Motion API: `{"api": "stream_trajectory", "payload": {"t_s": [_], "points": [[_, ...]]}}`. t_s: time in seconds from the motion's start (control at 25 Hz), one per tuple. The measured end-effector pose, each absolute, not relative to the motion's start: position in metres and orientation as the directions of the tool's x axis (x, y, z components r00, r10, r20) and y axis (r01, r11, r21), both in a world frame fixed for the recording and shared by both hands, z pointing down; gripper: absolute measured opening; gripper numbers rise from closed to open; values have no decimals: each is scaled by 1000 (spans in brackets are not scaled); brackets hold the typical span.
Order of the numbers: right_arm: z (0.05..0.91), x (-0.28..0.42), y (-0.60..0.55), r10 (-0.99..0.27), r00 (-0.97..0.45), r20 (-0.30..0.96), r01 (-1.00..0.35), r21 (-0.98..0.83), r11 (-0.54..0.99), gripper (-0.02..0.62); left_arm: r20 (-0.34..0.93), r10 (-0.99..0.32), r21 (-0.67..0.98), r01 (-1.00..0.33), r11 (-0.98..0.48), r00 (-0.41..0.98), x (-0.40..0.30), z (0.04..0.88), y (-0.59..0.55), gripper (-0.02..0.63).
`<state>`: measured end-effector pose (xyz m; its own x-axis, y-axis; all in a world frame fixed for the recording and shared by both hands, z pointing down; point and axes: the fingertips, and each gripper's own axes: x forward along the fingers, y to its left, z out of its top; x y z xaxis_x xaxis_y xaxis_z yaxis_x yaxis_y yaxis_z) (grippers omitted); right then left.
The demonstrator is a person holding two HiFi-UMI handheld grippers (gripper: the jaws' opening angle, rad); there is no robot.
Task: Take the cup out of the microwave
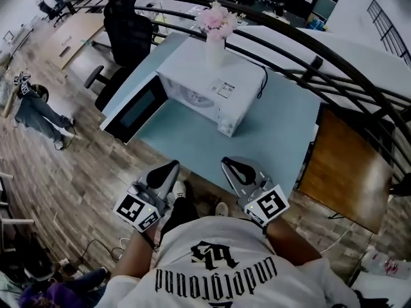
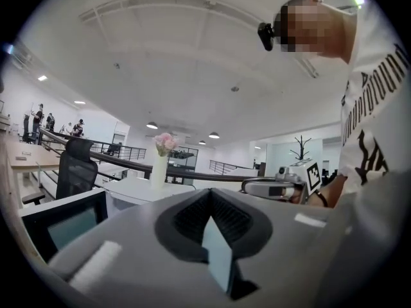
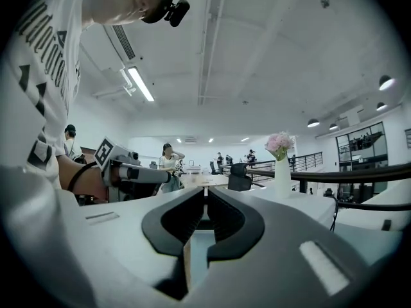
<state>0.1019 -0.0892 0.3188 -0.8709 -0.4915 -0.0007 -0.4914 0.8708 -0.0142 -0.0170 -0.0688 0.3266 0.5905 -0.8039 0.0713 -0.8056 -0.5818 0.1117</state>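
Observation:
A white microwave (image 1: 215, 88) stands on a light blue table (image 1: 192, 147), its dark-glass door (image 1: 133, 111) swung open to the left. No cup shows in any view; the cavity's inside is hidden from the head view. A white vase of pink flowers (image 1: 215, 37) stands on the microwave's top. My left gripper (image 1: 171, 167) and right gripper (image 1: 227, 163) hang side by side at the table's near edge, short of the microwave, both shut and holding nothing. In the left gripper view the left gripper (image 2: 209, 192) points toward the door (image 2: 64, 223). The right gripper (image 3: 206, 190) points past the vase (image 3: 281, 165).
A black office chair (image 1: 125, 24) stands behind the open door. A dark curved railing (image 1: 308, 63) runs behind the table. A brown wooden table (image 1: 343, 165) sits to the right. A person's legs (image 1: 38, 114) show on the wood floor at far left.

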Motion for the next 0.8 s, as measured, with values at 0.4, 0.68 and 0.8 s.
{"api": "stream_trajectory", "payload": {"t_s": [0.4,0.68,0.8], "points": [[320,29,-143,-569,-822,36,-569,-8,822,15,81,-709,119,-713,-691,701,-75,330,-131,49],[319,-28,-175,-621,-782,54,-621,18,783,24,68,-645,103,-648,-754,761,-128,321,-161,49],[319,-47,-184,-642,-764,61,-642,26,766,25,60,-618,87,-620,-779,784,-147,315,-172,49]]}}
